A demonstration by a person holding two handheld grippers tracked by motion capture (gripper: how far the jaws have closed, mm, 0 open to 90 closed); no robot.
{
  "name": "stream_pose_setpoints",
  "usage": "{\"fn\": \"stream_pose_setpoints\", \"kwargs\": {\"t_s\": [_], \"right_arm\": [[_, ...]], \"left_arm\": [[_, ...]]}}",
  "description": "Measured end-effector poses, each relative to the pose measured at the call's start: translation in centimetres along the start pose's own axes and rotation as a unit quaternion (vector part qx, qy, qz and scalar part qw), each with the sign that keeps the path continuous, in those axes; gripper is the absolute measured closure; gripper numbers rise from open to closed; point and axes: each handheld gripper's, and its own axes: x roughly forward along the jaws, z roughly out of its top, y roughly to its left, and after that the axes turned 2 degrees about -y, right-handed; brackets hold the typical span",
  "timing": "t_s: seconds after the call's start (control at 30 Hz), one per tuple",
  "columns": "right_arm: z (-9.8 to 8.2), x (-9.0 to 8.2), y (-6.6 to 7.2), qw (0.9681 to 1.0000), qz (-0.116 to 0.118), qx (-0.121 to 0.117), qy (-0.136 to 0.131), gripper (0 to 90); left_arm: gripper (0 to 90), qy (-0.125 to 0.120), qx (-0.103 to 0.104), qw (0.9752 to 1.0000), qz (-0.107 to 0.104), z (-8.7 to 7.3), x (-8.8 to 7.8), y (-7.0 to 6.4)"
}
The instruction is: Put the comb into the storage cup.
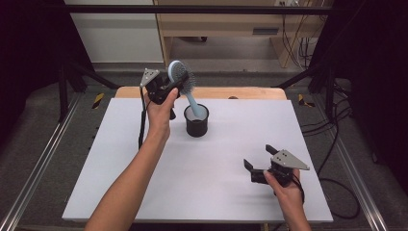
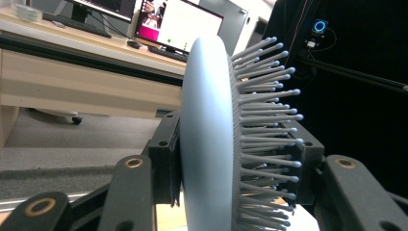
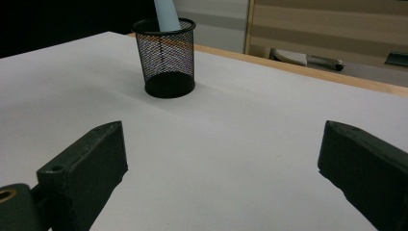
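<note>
- Closest to the camera, the right gripper (image 1: 260, 166) rests low over the near right of the white table (image 1: 120, 168), jaws spread wide with nothing between them; it looks parked out of the way.
- The pale blue hairbrush (image 1: 182, 77) is the thing in hand: its round head is up in the air, its handle slanting down into the black mesh cup (image 1: 197, 120) at the back middle of the table.
- The left gripper (image 1: 168, 88) is clenched on the brush head, one jaw on the smooth back, the other among the bristles (image 2: 262, 120), probably because the head gives the widest purchase for steering the handle.
- I'd judge the brush is being stood in the cup, since the handle tip is already inside the rim.
- A wooden desk (image 2: 72, 82) and monitors (image 2: 180, 24) stand beyond.
</note>
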Motion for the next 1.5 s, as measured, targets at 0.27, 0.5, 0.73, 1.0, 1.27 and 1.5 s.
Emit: {"fn": "stream_pose_setpoints", "kwargs": {"t_s": [0.27,0.5,0.73,1.0,1.27,1.5], "right_arm": [[-0.1,0.1,-0.1,1.0000,0.000,0.004,0.001,3.4],[-0.1,0.2,0.1,1.0000,0.002,0.008,0.001,3.3],[-0.1,0.2,0.1,1.0000,0.003,0.008,0.001,3.3],[-0.1,0.3,0.1,0.9999,0.005,0.009,0.002,3.3],[-0.1,0.3,0.2,0.9999,0.007,0.008,0.001,3.3],[-0.1,0.3,0.2,0.9999,0.007,0.007,0.001,3.3]], "left_arm": [[49.8,0.000,0.007,0.9999,0.008,-0.3,0.0,0.0],[49.8,-0.003,0.010,0.9998,0.015,-0.8,0.1,0.0],[49.8,-0.001,0.011,0.9999,0.010,-1.1,0.3,-0.2],[49.7,0.004,0.011,0.9999,0.007,-1.3,0.4,-0.2],[49.7,0.005,0.013,0.9998,0.012,-1.7,0.3,0.0],[49.7,0.006,0.011,0.9999,0.011,-1.9,0.3,0.2]]}}
